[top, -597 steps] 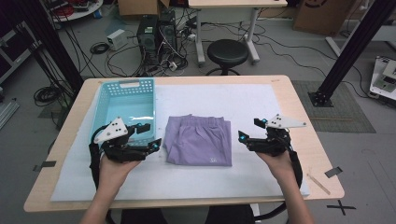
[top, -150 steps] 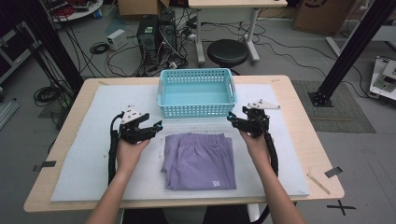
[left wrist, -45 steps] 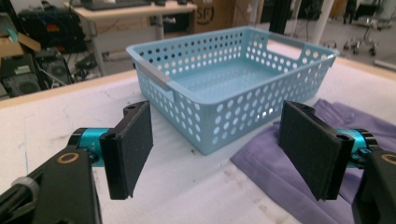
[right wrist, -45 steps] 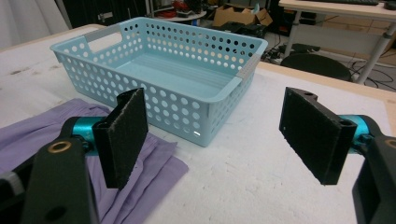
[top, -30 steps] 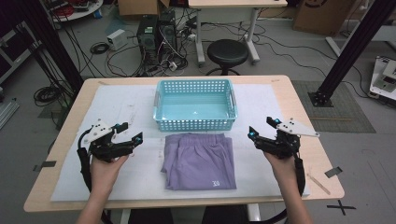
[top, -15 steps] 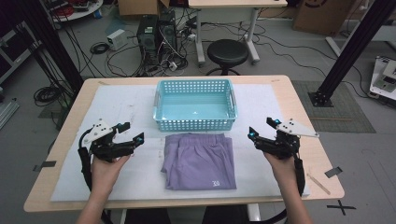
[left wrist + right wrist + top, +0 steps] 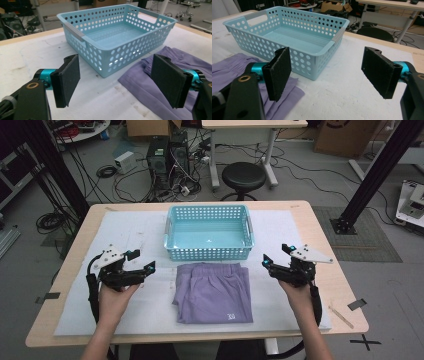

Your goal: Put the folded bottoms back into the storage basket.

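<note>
Both your jaw pairs stand spread, gripping nothing — left gripper (image 7: 136, 268) and right gripper (image 7: 274, 264) flank the folded purple shorts (image 7: 214, 292), about equally near. The shorts lie just in front of the blue basket (image 7: 209, 254), long axis running toward you — reach inward.

A lab or workshop: black desktop computer towers (image 7: 167, 152) amid tangled floor cables (image 7: 107, 172), a round black stool (image 7: 243, 175), black metal frame struts (image 7: 380, 170), cardboard boxes (image 7: 340, 135), and bare grey floor.
</note>
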### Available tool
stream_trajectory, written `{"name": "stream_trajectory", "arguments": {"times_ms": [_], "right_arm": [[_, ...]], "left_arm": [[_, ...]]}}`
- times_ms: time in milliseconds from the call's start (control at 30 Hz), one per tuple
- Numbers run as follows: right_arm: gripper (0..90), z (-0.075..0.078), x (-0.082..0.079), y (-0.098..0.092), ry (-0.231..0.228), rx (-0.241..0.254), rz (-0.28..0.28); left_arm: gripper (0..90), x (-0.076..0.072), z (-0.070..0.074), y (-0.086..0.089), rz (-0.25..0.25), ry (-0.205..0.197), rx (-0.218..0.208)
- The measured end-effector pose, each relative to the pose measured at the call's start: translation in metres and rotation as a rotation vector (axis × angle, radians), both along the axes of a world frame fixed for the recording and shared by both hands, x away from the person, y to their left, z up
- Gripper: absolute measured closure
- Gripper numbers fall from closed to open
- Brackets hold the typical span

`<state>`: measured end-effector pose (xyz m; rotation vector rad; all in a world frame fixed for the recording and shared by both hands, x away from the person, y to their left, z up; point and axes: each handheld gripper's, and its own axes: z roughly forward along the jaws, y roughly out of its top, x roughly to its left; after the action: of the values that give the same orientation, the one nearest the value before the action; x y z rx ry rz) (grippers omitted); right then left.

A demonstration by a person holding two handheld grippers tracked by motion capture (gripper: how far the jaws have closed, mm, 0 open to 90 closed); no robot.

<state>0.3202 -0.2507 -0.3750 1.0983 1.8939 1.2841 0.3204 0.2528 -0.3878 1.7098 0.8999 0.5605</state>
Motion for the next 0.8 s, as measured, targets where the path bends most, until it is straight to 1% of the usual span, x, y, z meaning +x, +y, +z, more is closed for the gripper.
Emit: {"name": "stream_trajectory", "arguments": {"times_ms": [133,200,267,300,367,400,500,533,567,633,667,733,800], "right_arm": [[24.3,-0.003,0.006,0.006,0.008,0.003,0.011],[24.3,-0.006,0.006,0.008,0.014,0.002,0.016],[24.3,-0.008,0.005,0.010,0.018,-0.001,0.020],[24.3,-0.009,0.004,0.011,0.020,-0.005,0.019],[24.3,-0.011,0.000,0.012,0.025,-0.001,0.013],[24.3,-0.013,-0.001,0.012,0.030,0.001,0.010],[24.3,-0.019,-0.007,0.014,0.049,0.006,-0.003],[24.2,-0.021,-0.009,0.015,0.058,0.009,-0.005],[24.3,-0.023,-0.011,0.016,0.064,0.001,-0.004],[24.3,-0.028,-0.015,0.020,0.078,-0.014,0.008],[24.3,-0.031,-0.018,0.022,0.087,-0.020,0.013],[24.3,-0.038,-0.024,0.027,0.113,-0.036,0.027],[25.1,-0.045,-0.030,0.031,0.145,-0.049,0.042]], "left_arm": [[23.6,0.002,0.000,-0.002,0.002,0.008,0.001],[23.6,0.001,-0.002,-0.004,-0.004,0.014,0.015],[23.6,-0.001,-0.005,-0.005,-0.008,0.024,0.019],[23.7,-0.002,-0.006,-0.005,-0.011,0.037,0.014],[23.6,-0.003,-0.010,-0.007,-0.016,0.076,0.001],[23.7,-0.005,-0.012,-0.008,-0.020,0.086,0.001],[23.6,-0.009,-0.018,-0.012,-0.046,0.088,0.008],[23.7,-0.011,-0.019,-0.013,-0.052,0.084,0.004],[23.7,-0.013,-0.022,-0.014,-0.061,0.083,-0.001],[23.7,-0.017,-0.027,-0.018,-0.080,0.099,-0.027],[23.6,-0.019,-0.029,-0.021,-0.092,0.107,-0.031],[24.3,-0.024,-0.033,-0.028,-0.102,0.112,-0.007],[24.3,-0.030,-0.038,-0.034,-0.112,0.125,0.005]]}}
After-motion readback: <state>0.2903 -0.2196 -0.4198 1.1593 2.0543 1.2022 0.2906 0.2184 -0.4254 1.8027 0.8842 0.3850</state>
